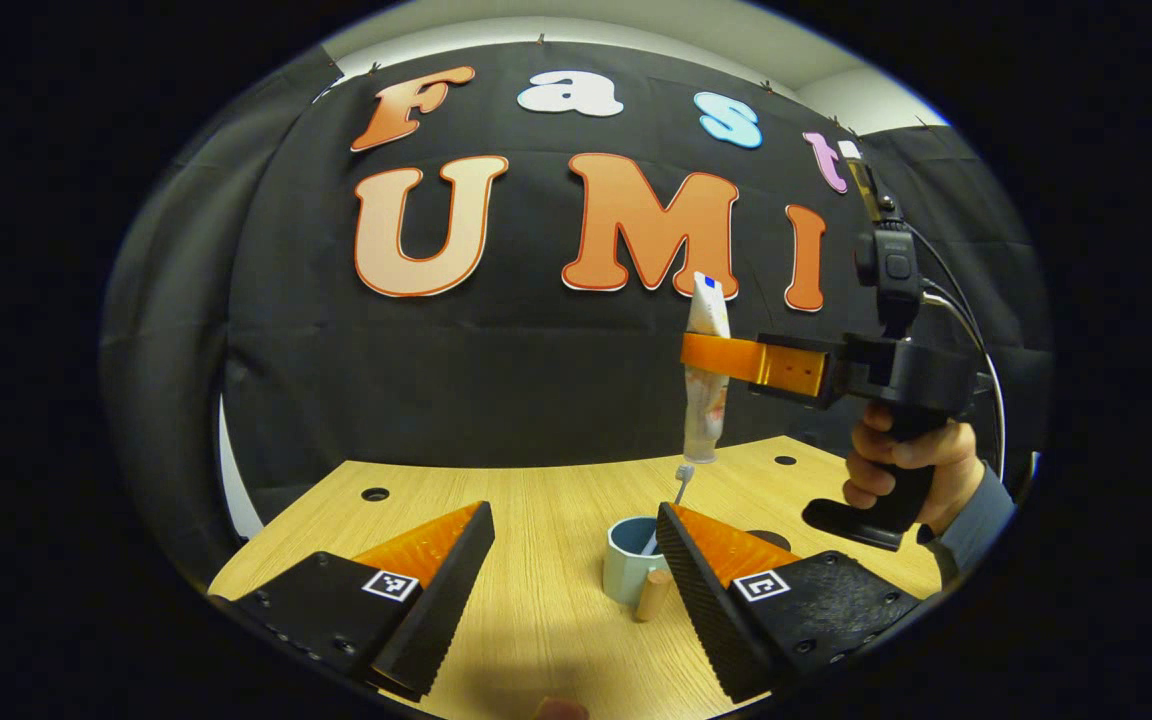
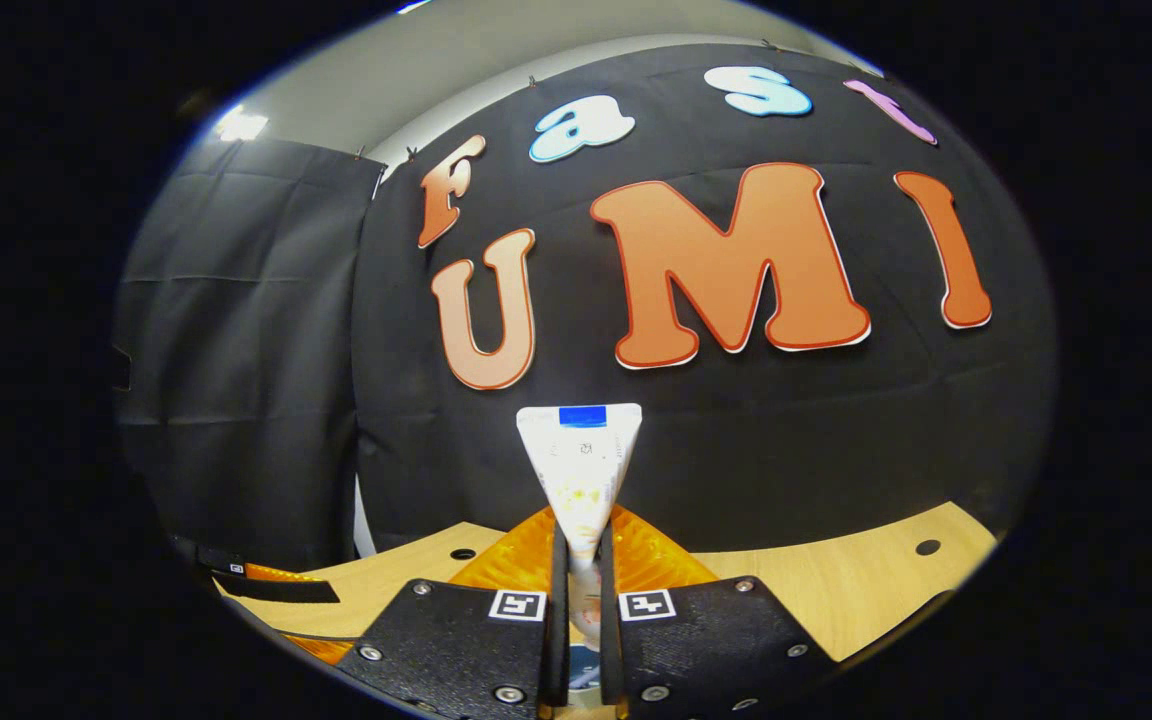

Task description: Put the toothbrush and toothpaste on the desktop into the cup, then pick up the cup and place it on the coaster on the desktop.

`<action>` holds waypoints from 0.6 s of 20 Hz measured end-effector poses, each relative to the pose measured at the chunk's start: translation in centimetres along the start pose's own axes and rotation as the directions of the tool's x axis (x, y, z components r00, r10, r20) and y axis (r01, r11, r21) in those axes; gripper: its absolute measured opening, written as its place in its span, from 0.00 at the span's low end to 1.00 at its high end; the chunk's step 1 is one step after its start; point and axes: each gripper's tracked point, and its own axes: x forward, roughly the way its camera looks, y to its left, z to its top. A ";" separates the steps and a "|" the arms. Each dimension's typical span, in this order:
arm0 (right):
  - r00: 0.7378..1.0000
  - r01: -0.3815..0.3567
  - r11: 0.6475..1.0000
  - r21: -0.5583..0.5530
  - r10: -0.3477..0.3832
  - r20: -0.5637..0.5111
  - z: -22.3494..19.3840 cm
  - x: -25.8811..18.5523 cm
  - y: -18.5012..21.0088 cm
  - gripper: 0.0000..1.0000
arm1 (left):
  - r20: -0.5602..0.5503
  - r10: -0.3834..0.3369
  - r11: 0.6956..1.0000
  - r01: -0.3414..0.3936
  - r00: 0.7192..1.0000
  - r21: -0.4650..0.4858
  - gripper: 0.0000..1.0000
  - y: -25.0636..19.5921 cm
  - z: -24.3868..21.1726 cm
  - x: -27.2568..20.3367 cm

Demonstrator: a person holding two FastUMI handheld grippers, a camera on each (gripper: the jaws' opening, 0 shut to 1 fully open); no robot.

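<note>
**Toothpaste hanging over the cup, ready to go in**

My right gripper [image 2: 576,640] has its fingers pressed together on the toothpaste [image 2: 581,470], pinching the tube about midway so it stands upright, flat crimped end above my fingers and cap end below them. In the left gripper view the same tube [image 1: 704,385] hangs from that gripper [image 1: 726,358] with its cap pointing down, above the cup [image 1: 633,560] and apart from it. The toothbrush [image 1: 681,483] already stands in the cup, its head sticking up just under the tube's cap.

My left gripper [image 1: 571,590] is spread wide and holds nothing. It sits low over the desktop [image 1: 536,500], with the cup just inside its right finger and the cup's wooden handle [image 1: 652,595] turned toward me.

So I judge the brush step done and the toothpaste step in hand. The next move calls for lowering the tube straight down until the cap is inside the rim, keeping it beside the brush head rather than on top of it, and only then parting my right fingers. A dark round patch past my left gripper's right finger may be the coaster, but I cannot tell.
</note>
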 end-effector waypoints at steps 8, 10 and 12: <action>0.998 -0.038 0.999 0.026 0.039 -0.043 -4.6 2.3 1.0 0.13 | 0.007 0.049 0.999 -0.049 0.999 -0.007 0.98 2.5 -1.3 -1.6; 0.998 -0.030 0.999 0.033 0.032 -0.057 -5.5 2.5 0.8 0.13 | -0.004 0.054 0.998 -0.054 0.999 -0.011 0.98 3.0 -1.8 -1.6; 0.996 -0.036 0.998 0.043 0.039 -0.076 -6.3 2.7 0.8 0.15 | -0.019 0.061 0.998 -0.061 0.998 -0.016 0.98 3.5 -2.5 -1.4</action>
